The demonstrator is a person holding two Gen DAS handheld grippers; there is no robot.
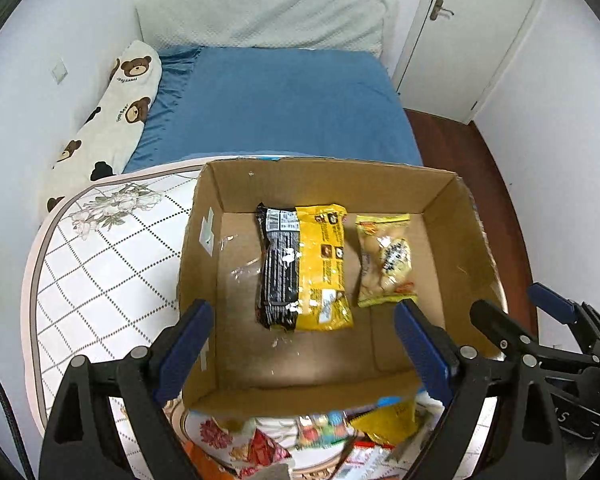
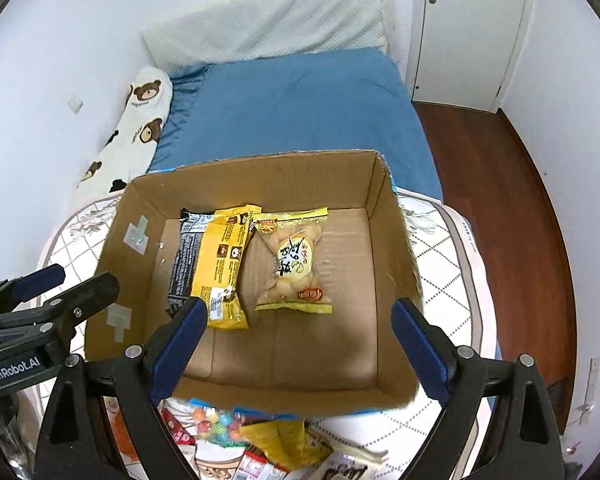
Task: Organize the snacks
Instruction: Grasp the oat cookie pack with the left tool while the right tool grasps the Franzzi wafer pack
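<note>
An open cardboard box [image 1: 204,248] [image 2: 392,240] stands on a small white table. Flat on its floor lie a black packet [image 1: 280,272] [image 2: 184,256], a long yellow packet [image 1: 324,268] [image 2: 224,268] against it, and a clear bag of pale snacks [image 1: 386,260] [image 2: 296,264] to their right. My left gripper [image 1: 304,348] hovers open above the box's near side, nothing between its blue pads. Above the same side, the right gripper [image 2: 296,344] is open and empty too. A heap of loose snack packets [image 1: 320,436] [image 2: 260,436] lies in front of the box.
The quilted white table [image 1: 100,264] [image 2: 452,248] stands against a blue bed [image 1: 280,104] [image 2: 300,104]. A bear-print pillow [image 1: 116,108] lies along the wall. Dark wood floor [image 2: 512,208] and a white door [image 2: 468,28] are to the right.
</note>
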